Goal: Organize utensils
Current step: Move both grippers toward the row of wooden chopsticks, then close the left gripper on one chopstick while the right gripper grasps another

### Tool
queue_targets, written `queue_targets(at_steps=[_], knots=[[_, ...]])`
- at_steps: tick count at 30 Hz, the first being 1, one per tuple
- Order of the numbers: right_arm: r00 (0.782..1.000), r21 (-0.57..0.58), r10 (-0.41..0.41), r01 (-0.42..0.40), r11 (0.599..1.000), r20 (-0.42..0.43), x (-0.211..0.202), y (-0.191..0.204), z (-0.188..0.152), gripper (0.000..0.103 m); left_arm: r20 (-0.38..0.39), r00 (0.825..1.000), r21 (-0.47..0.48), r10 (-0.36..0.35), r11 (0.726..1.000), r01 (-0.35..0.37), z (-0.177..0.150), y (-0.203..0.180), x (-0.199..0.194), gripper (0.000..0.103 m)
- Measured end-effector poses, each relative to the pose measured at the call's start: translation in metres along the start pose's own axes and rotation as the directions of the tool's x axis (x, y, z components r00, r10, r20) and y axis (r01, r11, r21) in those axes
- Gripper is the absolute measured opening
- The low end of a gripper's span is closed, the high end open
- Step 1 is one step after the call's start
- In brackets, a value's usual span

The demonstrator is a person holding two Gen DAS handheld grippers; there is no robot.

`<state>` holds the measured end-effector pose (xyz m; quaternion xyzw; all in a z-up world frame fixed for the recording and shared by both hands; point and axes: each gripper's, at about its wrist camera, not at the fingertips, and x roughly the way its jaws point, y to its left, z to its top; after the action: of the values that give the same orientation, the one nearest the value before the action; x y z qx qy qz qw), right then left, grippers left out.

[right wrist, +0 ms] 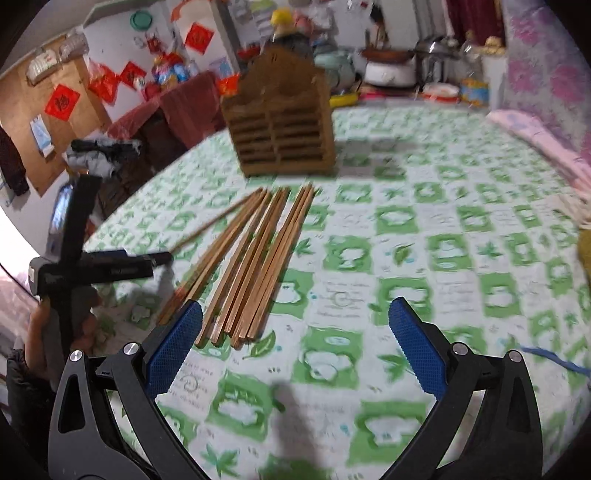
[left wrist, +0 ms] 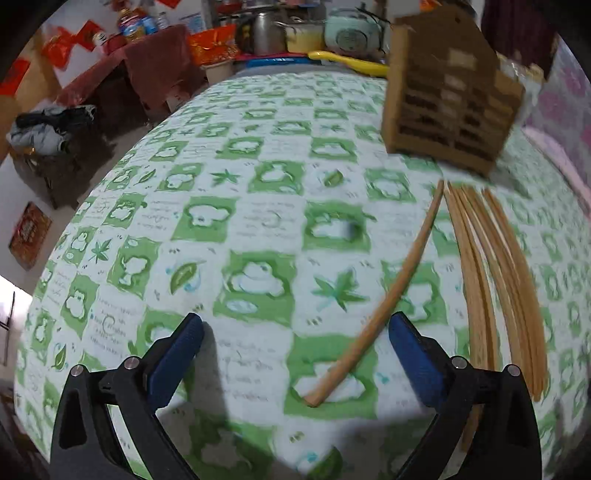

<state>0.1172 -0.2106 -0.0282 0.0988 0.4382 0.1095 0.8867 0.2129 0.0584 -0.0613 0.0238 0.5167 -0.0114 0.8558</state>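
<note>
A: Chopsticks (right wrist: 251,266) lie in a loose bundle on your green-and-white checked tablecloth (right wrist: 424,258), their far tips pointing toward the wooden holder (right wrist: 282,129). One chopstick (left wrist: 384,291) lies apart from the rest, angled away to the left of the bundle.

B: And my left gripper (left wrist: 295,354)?

A: Your left gripper hangs low over the cloth with its jaws spread wide and nothing between the blue pads (left wrist: 177,354). The near end of that single chopstick lies on the cloth in the gap, closer to your right-hand pad. The bundle (left wrist: 495,280) runs just beside that pad on its outer side.

B: The right one?

A: Your right gripper (right wrist: 295,347) is released too, jaws wide, holding nothing. The near ends of the bundle lie just beside its left pad (right wrist: 173,347). In that view you can see your left gripper (right wrist: 99,266) off to the left, next to the bundle.

B: Where does the holder stand?

A: Upright on the cloth, just past the far tips of the chopsticks, slatted front facing you. Pots (left wrist: 266,29) and bottles (left wrist: 133,22) crowd the far edge behind it.
</note>
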Motion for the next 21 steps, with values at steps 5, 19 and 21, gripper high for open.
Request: queue_targets(at_steps=[5, 19, 21], knots=[[0.998, -0.092, -0.006, 0.000, 0.996, -0.061, 0.015, 0.014, -0.013, 0.061, 0.009, 1.000, 0.002, 0.012, 1.000, -0.012, -0.002, -0.001, -0.002, 0.099], [0.996, -0.041, -0.057, 0.054, 0.998, -0.068, 0.010, -0.020, -0.013, 0.022, 0.011, 1.000, 0.003, 0.011, 1.000, -0.011, -0.003, -0.003, -0.002, 0.099], [0.995, -0.076, -0.072, 0.066, 0.995, -0.074, 0.014, -0.013, -0.012, 0.022, 0.011, 1.000, 0.003, 0.013, 1.000, -0.013, -0.003, -0.004, -0.002, 0.099]])
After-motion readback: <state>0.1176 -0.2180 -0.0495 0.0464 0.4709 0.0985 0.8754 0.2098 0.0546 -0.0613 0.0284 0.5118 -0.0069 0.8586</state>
